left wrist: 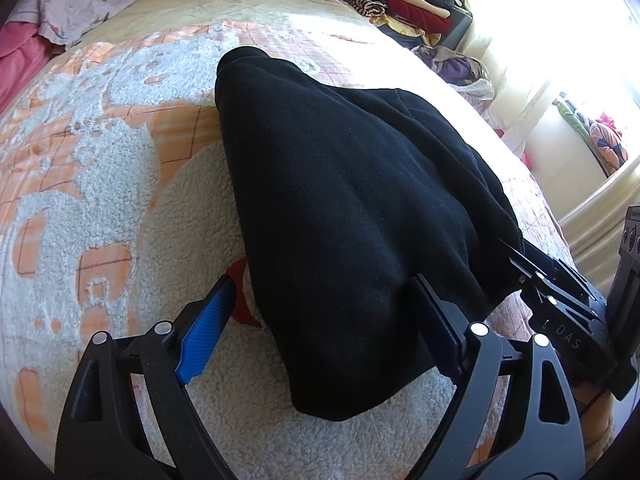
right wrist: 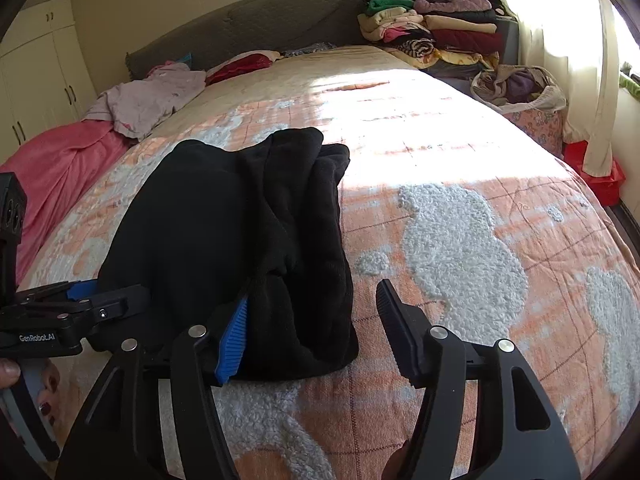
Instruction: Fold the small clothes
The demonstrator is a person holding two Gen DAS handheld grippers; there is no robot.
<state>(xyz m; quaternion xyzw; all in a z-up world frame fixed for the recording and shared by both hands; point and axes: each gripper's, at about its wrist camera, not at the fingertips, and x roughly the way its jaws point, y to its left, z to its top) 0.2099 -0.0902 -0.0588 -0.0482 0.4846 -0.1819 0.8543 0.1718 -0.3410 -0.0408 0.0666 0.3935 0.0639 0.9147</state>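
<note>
A black fleece garment (left wrist: 352, 216) lies folded lengthwise on the orange-and-white blanket (left wrist: 100, 208) of a bed. My left gripper (left wrist: 320, 328) stands open and wide astride its near end. The blue pad (left wrist: 208, 328) is clear of the cloth, while the other finger (left wrist: 436, 328) lies along its edge. In the right wrist view the same garment (right wrist: 240, 220) fills the left centre. My right gripper (right wrist: 316, 328) is open over its near right corner. Its blue pad (right wrist: 232, 340) rests against the cloth and the black finger (right wrist: 396, 320) hangs over bare blanket (right wrist: 460, 240).
Folded clothes are stacked (right wrist: 436, 28) at the far right by the grey headboard (right wrist: 248, 28). A lilac garment (right wrist: 148, 96) and a pink sheet (right wrist: 56, 172) lie far left. A bag of clothes (right wrist: 520, 88) and a curtain (right wrist: 560, 40) stand right of the bed. A hand (right wrist: 12, 372) holds the left gripper's handle.
</note>
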